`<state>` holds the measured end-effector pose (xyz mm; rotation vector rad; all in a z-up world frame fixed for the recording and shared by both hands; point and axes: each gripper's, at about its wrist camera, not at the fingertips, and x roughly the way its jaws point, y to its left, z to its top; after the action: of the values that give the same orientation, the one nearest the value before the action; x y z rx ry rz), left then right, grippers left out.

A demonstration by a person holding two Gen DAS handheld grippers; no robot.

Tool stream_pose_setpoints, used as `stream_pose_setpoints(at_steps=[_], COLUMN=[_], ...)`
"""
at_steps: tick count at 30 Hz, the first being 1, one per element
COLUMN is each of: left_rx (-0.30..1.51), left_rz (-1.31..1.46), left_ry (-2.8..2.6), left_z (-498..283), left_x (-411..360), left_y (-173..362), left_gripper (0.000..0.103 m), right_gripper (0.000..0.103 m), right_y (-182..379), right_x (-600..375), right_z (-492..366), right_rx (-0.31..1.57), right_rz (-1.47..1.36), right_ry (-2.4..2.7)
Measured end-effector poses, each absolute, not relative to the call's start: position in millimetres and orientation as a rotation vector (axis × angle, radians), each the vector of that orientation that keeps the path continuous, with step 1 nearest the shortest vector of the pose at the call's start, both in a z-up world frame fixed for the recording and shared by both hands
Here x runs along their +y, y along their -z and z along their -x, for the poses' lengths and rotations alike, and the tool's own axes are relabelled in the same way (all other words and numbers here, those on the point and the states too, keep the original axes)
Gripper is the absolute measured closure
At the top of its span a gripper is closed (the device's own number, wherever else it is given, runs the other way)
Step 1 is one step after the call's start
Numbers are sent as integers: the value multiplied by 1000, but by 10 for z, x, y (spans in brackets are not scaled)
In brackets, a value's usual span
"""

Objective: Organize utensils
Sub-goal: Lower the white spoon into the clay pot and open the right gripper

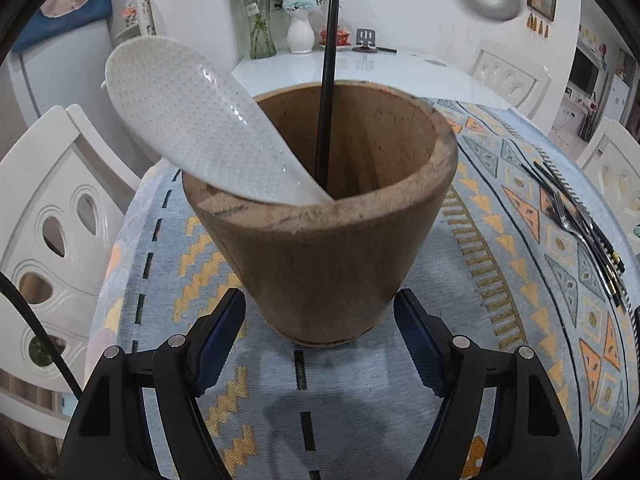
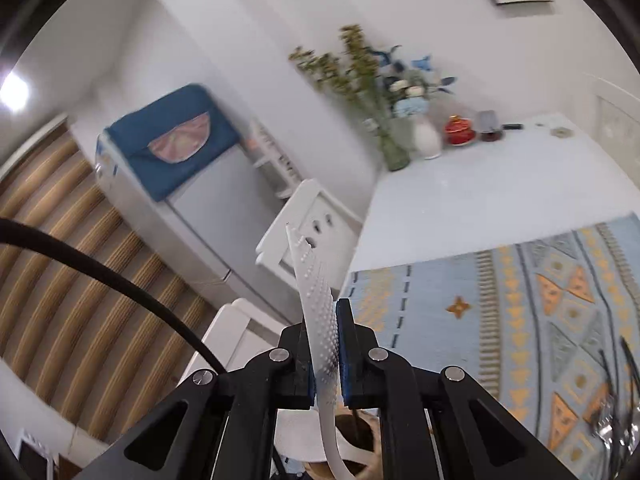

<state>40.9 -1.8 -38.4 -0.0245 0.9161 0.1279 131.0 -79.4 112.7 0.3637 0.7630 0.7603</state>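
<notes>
The left wrist view looks steeply down from close behind the holder (image 1: 320, 216), over the desk (image 1: 400, 72) toward the vases (image 1: 300, 32). The right wrist view sits above the holder (image 2: 352, 436), tilted, facing the same vases (image 2: 424, 140). Both show the runner (image 1: 540, 240).

White walls (image 2: 224, 20), white chairs (image 1: 52, 216), fridge (image 2: 192, 208) (apparently cloth-topped).
</notes>
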Motion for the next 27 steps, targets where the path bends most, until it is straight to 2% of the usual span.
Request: stream_pose_setpoints(at_steps=[7, 15, 17, 19, 20, 27], left_rx=[932, 931, 930, 932, 933, 930], left_rz=[63, 65, 63, 67, 68, 68], left_ry=[-126, -127, -126, -126, -126, -125], left_z=[-422, -460, -473, -479, -483, -477], left_x=[23, -7, -14, -11, -13, 8], left_y=[415, 407, 398, 398, 398, 366], left_gripper=[28, 28, 28, 28, 28, 28], right_gripper=[95, 95, 83, 46, 43, 43], right_y=[-682, -626, -661, -712, -731, -1005], right_x=[-582, -542, -536, -582, -611, -1117], right_z=[-1369, -1334, -1302, -1248, -1224, -1091], right_rx=[795, 794, 806, 785, 767, 734], right_rz=[-340, -260, -229, -197, -198, -300], right_ry=[-806, -803, -821, -818, -819, -782])
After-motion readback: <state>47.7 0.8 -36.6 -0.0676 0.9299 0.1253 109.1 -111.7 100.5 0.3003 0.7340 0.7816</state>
